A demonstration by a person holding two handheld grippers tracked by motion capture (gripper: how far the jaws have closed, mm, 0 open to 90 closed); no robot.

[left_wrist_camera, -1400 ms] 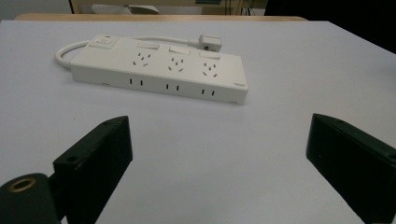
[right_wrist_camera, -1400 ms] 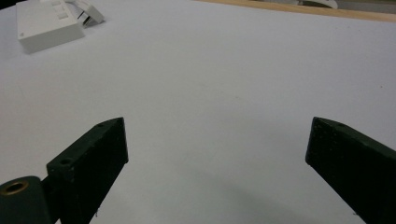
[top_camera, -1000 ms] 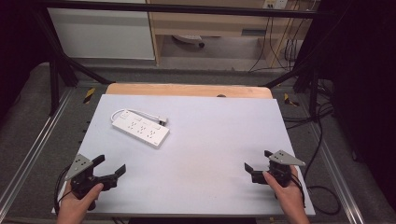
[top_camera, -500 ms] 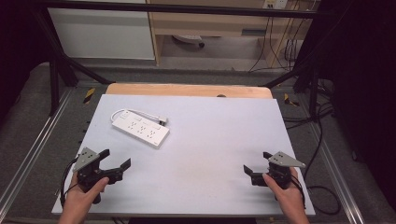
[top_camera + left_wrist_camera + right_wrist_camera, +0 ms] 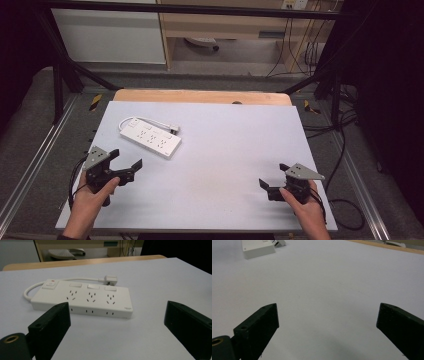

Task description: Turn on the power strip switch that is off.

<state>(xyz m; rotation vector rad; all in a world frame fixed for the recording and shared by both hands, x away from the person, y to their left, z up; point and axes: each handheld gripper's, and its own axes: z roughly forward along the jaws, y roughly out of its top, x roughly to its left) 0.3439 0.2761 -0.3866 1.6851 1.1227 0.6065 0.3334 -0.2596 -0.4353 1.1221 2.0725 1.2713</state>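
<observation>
Left claw (image 5: 126,159), jaws spread wide, had crept toward the strip (image 5: 150,136); right claw (image 5: 272,182) stayed open, well apart — grasp looked imminent.

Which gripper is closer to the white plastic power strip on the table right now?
Left. The left gripper, jaws open, sits just in front of the white plastic power strip and points at it. The right gripper, also open, is far across the table near the right front edge.
</observation>
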